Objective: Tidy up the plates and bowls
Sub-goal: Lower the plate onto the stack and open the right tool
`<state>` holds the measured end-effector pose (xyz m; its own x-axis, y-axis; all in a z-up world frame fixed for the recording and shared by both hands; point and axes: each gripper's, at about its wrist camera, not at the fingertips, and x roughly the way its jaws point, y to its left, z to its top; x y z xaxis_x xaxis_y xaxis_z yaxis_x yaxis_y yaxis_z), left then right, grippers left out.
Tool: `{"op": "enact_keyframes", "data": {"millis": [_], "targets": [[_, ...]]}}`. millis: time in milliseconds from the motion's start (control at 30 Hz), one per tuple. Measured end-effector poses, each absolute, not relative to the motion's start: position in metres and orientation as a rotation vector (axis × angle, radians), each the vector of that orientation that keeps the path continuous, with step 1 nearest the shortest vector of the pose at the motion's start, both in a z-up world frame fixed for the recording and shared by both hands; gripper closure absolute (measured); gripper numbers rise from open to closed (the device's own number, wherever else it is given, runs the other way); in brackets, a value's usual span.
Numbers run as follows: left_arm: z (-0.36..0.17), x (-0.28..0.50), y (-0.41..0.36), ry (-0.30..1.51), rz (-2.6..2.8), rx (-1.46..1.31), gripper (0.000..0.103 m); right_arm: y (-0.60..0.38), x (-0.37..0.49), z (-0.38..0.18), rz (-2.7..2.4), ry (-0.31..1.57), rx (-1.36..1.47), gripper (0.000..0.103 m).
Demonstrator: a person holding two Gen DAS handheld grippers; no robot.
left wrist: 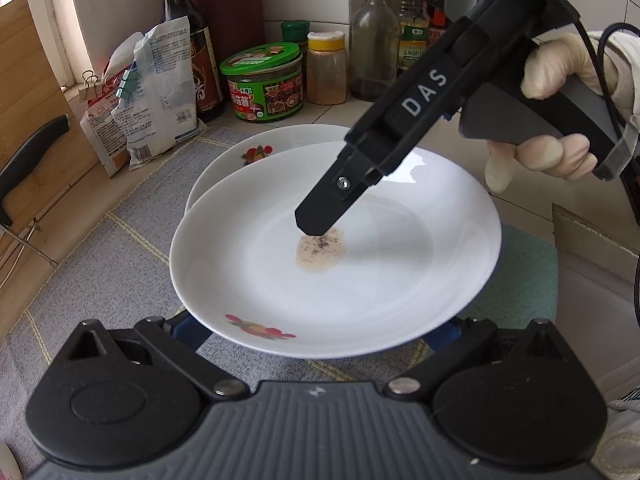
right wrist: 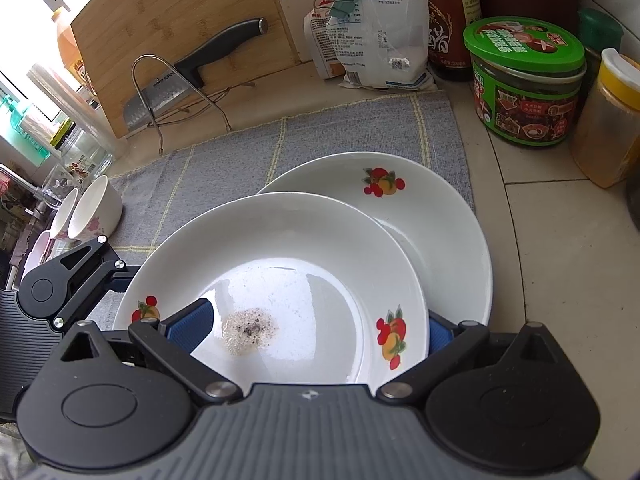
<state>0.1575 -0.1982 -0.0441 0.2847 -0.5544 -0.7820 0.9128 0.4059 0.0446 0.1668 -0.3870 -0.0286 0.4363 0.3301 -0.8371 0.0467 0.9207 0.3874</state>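
Note:
A white plate (left wrist: 360,272) (right wrist: 304,240) with fruit prints and a speckled stain (left wrist: 320,250) in its middle partly overlaps a second matching plate (left wrist: 256,148) (right wrist: 424,220) on a grey cloth. My left gripper (left wrist: 314,332) (right wrist: 100,276) is open, and its blue pads (left wrist: 188,332) disappear under the near rim. My right gripper (left wrist: 320,220) (right wrist: 316,332) is open and straddles the rim: one pad (right wrist: 192,324) is over the plate beside the stain, the other is outside the rim. Two small white bowls (right wrist: 94,208) lie on their sides at the cloth's left edge.
The grey cloth (left wrist: 120,264) (right wrist: 340,128) covers the counter. Behind it stand a green-lidded jar (left wrist: 264,80) (right wrist: 524,80), a yellow-lidded spice jar (left wrist: 326,68), bottles and clipped bags (left wrist: 156,92). A wooden board (right wrist: 180,32) and a knife (right wrist: 216,52) lean in a wire rack.

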Motion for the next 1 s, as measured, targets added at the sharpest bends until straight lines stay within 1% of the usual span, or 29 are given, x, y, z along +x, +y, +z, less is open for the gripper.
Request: {"op": "enact_keyframes", "data": {"millis": [1000], "targets": [[-0.051, 0.171, -0.205, 0.777, -1.056, 0.552, 0.001, -0.395, 0.152, -0.021, 0.143, 1.115, 0.381, 0.0]]}}
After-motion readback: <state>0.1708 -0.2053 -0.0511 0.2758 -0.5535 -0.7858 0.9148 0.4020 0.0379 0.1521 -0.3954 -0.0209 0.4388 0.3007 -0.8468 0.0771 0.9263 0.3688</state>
